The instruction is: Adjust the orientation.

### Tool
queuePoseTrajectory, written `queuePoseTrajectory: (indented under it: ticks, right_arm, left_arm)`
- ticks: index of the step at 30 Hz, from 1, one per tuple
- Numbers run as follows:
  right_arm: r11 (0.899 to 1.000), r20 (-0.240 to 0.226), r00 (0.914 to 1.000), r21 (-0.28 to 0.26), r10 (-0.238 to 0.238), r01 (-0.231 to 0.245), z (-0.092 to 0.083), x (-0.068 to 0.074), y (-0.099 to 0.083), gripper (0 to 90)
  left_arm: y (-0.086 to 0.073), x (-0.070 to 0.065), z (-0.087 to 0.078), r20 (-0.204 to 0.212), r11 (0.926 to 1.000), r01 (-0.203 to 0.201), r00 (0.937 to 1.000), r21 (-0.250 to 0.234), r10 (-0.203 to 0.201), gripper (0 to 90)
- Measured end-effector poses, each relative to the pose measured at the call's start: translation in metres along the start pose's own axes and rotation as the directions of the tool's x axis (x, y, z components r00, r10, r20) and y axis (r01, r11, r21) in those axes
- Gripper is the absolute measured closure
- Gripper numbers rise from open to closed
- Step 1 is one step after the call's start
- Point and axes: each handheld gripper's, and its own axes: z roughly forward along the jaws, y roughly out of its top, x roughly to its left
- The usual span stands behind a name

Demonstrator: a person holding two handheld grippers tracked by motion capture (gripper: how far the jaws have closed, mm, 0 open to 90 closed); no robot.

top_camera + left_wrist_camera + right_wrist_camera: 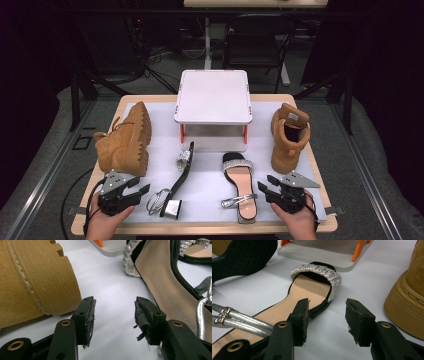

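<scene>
Two tan boots and two black sandals with silver straps lie on a white mat. The left boot (125, 142) lies on its side, its ridged sole (47, 277) close to my left gripper (134, 190). That gripper (113, 315) is open over bare mat, between the boot and the tipped-up left sandal (177, 182) (162, 290). The right sandal (240, 185) (309, 293) lies flat. My right gripper (267, 189) (327, 318) is open beside that sandal's edge, with nothing between its jaws. The right boot (289, 137) (409, 302) stands upright.
A small white shelf stand (213, 97) with orange legs sits at the back middle of the table (100, 170). A dark chair (255, 45) and cables are on the floor beyond. The mat's front edge runs just ahead of both hands.
</scene>
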Motion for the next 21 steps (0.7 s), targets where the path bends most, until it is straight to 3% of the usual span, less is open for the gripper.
queuePoseTrajectory:
  ticks: [12, 21]
  right_arm:
    - [0.998, 0.002, 0.9981, -0.007, 0.062, -0.062, -0.0009, -0.0047, -0.0012, 53.6]
    - [0.998, 0.002, 0.9983, 0.018, 0.059, -0.059, -0.0004, -0.0004, -0.0023, 53.8]
  left_arm:
    - [0.0008, -0.0013, 0.0041, 0.029, 0.9986, 0.053, 0.9982, -0.007, -0.053, 51.2]
    - [-0.0009, -0.0036, 0.0026, 0.035, 0.999, 0.032, 0.9988, 0.032, -0.033, 49.9]
